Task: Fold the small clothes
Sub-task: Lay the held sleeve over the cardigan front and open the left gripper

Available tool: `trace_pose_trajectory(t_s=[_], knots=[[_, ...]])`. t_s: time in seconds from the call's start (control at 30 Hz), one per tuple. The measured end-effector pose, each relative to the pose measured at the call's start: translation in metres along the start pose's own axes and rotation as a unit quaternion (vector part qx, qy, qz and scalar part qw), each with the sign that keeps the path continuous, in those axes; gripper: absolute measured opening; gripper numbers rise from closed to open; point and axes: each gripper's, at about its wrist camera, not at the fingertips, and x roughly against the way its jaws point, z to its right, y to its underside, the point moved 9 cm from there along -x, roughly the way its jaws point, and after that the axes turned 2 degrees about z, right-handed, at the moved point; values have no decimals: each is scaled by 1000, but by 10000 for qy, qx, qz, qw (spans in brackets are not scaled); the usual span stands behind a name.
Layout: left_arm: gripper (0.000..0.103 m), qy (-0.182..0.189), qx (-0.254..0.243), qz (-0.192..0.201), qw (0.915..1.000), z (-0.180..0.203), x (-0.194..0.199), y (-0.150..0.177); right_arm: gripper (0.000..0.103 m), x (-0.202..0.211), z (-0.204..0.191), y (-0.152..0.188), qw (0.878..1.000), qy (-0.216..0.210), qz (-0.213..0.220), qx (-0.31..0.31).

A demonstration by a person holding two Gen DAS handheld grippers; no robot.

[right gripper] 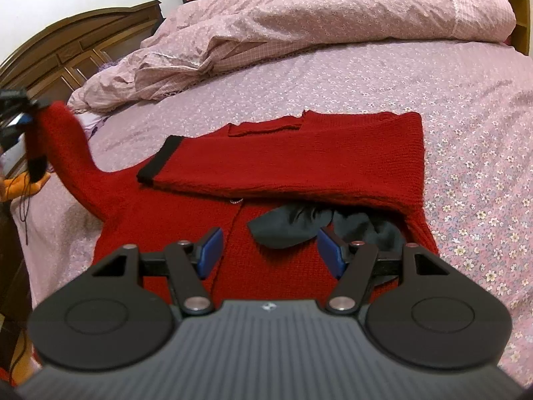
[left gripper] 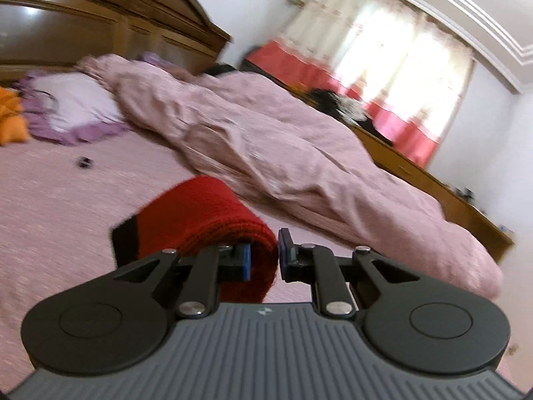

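A red knit sweater (right gripper: 286, 163) with black cuffs lies on the bed. One sleeve is folded across its chest, its black cuff (right gripper: 156, 160) at the left. My left gripper (left gripper: 264, 260) is shut on the other sleeve (left gripper: 200, 216) and holds it up off the bed; in the right wrist view this gripper (right gripper: 16, 113) is at the far left with the raised sleeve (right gripper: 66, 146). My right gripper (right gripper: 269, 250) is open and empty, just above the sweater's lower body near a dark cloth (right gripper: 293, 226) that lies on it.
A crumpled pink quilt (right gripper: 299, 23) is heaped along the far side of the bed. The floral sheet (right gripper: 466, 133) is bare to the right of the sweater. A wooden headboard (left gripper: 100, 16), a pillow (left gripper: 73, 100) and an orange item (left gripper: 10, 116) are at the head end.
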Motion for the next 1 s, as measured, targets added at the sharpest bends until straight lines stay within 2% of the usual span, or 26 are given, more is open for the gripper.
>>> trace_pose_trajectory(t_s=[0.23,0.33,0.5,0.67,0.93,1.0], knots=[[18,651,-383,-681,9948,75,-23,59,65,7,14,0,9997,93,90,-187],[19,764,-643,-957,9904,94,-27,95,65,9,20,0,9993,156,148,-291],[19,814,-852,-1444,9825,105,-42,143,65,12,28,2,9990,215,179,-352],[19,837,-1271,-1590,9755,113,-44,171,65,9,35,4,9985,229,165,-469],[21,778,-1889,-2306,9513,113,-52,216,65,1,39,9,9981,220,57,-574],[27,722,-2024,-2431,9459,111,-53,222,65,0,41,10,9981,239,37,-574]])
